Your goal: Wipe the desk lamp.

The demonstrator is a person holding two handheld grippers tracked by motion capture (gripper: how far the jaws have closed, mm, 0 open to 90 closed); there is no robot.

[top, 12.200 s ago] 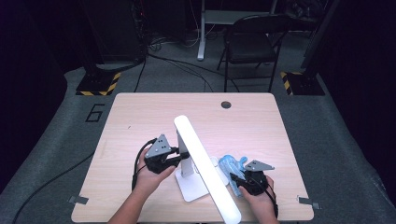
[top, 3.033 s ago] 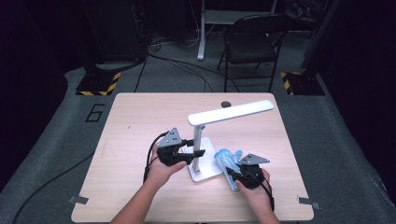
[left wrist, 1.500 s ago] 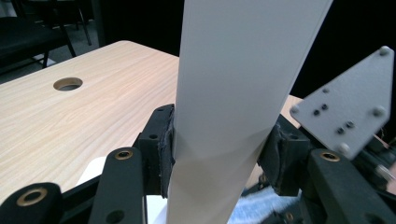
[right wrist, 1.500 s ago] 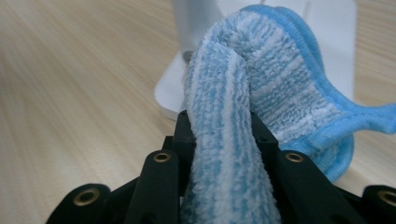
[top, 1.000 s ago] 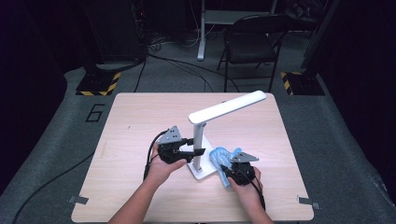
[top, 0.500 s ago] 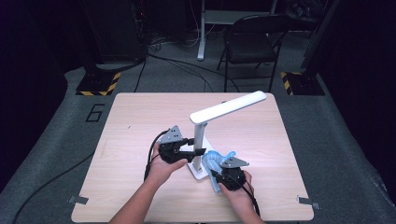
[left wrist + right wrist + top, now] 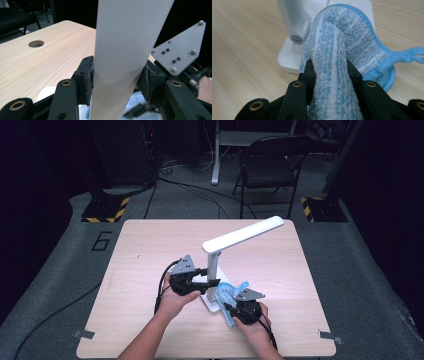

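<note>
1. 1 white plastic desk lamp (image 7: 216, 270) is standing near the middle of the pale wood-grain table (image 7: 140, 250), with a flat square base, a flat upright post and a long slim head angling up toward the far right.
2. 1 blue-and-white striped terry cloth (image 7: 231, 292), fluffy and edged in plain blue tape with a loose loop, is lying bunched over the lamp's base, right against the foot of the post.
3. 2 black hand-held grippers are working here, 1 in each of the person's hands.
4. The left gripper (image 7: 207, 281) is reaching in level from the left, and its 2 padded jaws are pinching the lamp's smooth post from both sides, as the left gripper view (image 7: 117, 77) is showing.
5. The right gripper (image 7: 231, 306) is coming in from the near side, and its 2 jaws are squeezing a thick fold of the cloth (image 7: 334, 75) between them; the right gripper view is showing the pile bulging out above the jaws and draping onto the white base.
6. 1 round cable hole (image 7: 36, 44) is sitting in the tabletop at the far edge.
7. 1 dark folding chair (image 7: 270, 167) is standing on the grey carpet beyond the table.
</note>
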